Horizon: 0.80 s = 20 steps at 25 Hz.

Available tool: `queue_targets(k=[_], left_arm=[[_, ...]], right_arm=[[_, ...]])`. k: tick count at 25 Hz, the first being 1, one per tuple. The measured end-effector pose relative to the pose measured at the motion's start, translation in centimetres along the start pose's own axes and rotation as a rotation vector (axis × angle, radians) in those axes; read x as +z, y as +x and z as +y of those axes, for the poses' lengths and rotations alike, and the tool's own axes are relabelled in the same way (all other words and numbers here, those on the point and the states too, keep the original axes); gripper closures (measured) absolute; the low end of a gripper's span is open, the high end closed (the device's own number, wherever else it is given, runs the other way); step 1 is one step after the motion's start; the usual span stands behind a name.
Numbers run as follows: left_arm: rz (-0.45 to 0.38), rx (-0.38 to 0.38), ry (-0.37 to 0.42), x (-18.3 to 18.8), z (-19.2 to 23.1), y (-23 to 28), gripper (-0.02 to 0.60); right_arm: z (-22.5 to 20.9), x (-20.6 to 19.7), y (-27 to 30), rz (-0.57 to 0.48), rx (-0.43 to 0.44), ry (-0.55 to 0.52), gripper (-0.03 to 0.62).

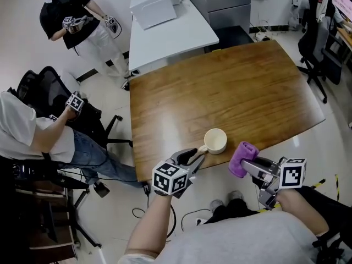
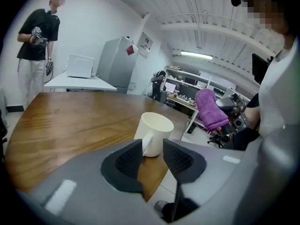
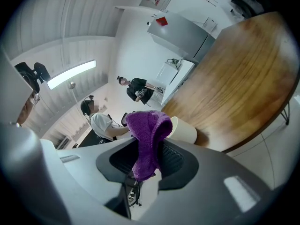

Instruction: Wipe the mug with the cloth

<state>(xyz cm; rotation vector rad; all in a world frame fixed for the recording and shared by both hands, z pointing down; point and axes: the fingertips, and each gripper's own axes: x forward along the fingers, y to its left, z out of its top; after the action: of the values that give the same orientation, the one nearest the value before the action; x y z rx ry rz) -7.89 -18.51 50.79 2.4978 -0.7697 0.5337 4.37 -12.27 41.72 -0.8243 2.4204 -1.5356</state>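
- My left gripper [image 1: 199, 155] was released. In the left gripper view its jaws stood apart at either side of the mug's handle, and the pads were not pressing on it.
- My right gripper [image 1: 246, 164] was clenched on the purple cloth [image 1: 241, 157]. In the right gripper view the cloth [image 3: 147, 135] bunched above the jaws and hung down between them.
- I held the cloth at the near edge of the wooden table [image 1: 231, 87], just to the right of the mug and not touching it.
- The cream mug [image 1: 215, 140] stood upright on the table close to that near edge, with its mouth up and its handle turned toward my left gripper.
- In the left gripper view the mug [image 2: 153, 130] sat just past the jaw tips. My right gripper with the cloth [image 2: 209, 109] was beyond it, to the right.
- In the right gripper view the mug [image 3: 185, 130] was partly hidden behind the cloth.
- On the floor under my left arm lay a black cable [image 1: 175, 219].
- To the left, a seated person [image 1: 33, 131] in a white shirt and jeans sat among black office chairs [image 1: 41, 84], well apart from the table.
- Beyond the wooden table stood a white table [image 1: 170, 37], its corner near the wooden one, with a white box [image 1: 153, 5] on it.
- A grey cabinet [image 1: 225, 1] stood behind the white table.
- At the far right stood another black office chair [image 1: 314, 34].
- At the far left a standing person [image 1: 71, 15] in a black top held a gripper in each hand.
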Motion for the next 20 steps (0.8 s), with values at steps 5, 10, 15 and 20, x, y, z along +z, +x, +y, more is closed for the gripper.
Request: queue_targets(k=[5, 10, 15, 20], left_arm=[[0.059, -0.005, 0.033, -1.0, 1.1, 1.7, 0.449], [0.055, 0.027, 0.040, -1.2, 1.6, 2.1, 0.509], [0.054, 0.025, 0.048, -1.5, 1.0, 2.3, 0.512], [0.067, 0.024, 0.057, -1.8, 0.3, 2.5, 0.515]], right_arm=[[-0.8, -0.7, 1.0, 0.018, 0.010, 0.018, 0.471], [-1.5, -0.9, 2.2, 0.032, 0.007, -0.027, 0.471], [-3.2, -1.0, 3.0, -0.026, 0.014, 0.044, 0.471], [-4.8, -1.1, 3.8, -0.094, 0.020, 0.101, 0.471]])
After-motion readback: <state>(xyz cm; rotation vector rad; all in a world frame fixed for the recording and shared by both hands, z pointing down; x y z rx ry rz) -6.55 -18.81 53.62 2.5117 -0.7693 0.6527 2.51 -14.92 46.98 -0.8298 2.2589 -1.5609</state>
